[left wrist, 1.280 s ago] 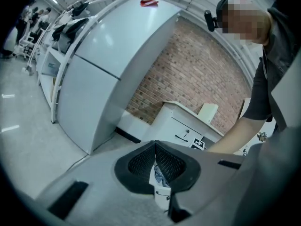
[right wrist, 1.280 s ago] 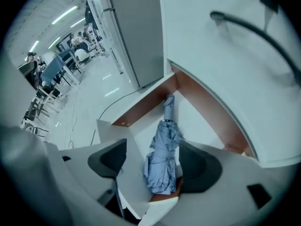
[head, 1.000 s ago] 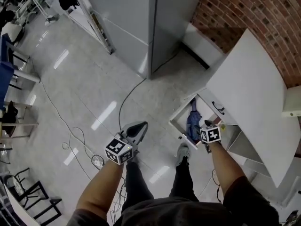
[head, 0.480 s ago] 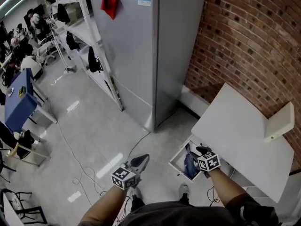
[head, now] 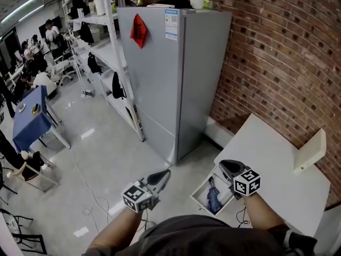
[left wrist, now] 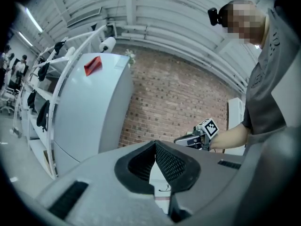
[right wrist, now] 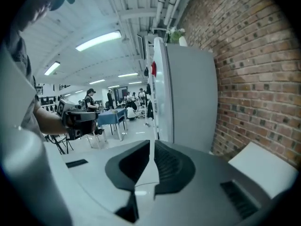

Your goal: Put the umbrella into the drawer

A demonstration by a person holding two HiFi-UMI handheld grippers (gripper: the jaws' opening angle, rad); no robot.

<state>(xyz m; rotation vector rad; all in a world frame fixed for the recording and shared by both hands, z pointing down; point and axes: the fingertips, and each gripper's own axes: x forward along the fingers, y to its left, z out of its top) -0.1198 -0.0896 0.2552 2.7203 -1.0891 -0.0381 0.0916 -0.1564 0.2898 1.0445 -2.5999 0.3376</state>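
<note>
The blue folded umbrella [head: 213, 198] lies inside the open white drawer [head: 197, 191], low in the head view. My right gripper [head: 226, 166] hangs well above the drawer, apart from the umbrella. Its jaws have just been closing, and in the right gripper view [right wrist: 151, 144] the tips meet with nothing between them. My left gripper [head: 162, 175] is held out over the floor to the left of the drawer. Its jaws [left wrist: 155, 144] also meet at the tips and hold nothing.
The drawer belongs to a white cabinet [head: 272, 172] against the brick wall [head: 277, 52], with a white board [head: 310, 150] on its top. A tall grey fridge [head: 170, 79] stands behind, shelves [head: 101, 52] beside it. A blue table [head: 29, 119] and people sit far left.
Both grippers have risen high above the floor and the head view has lifted from the floor to the room. The right gripper has left the drawer, where the umbrella stays.
</note>
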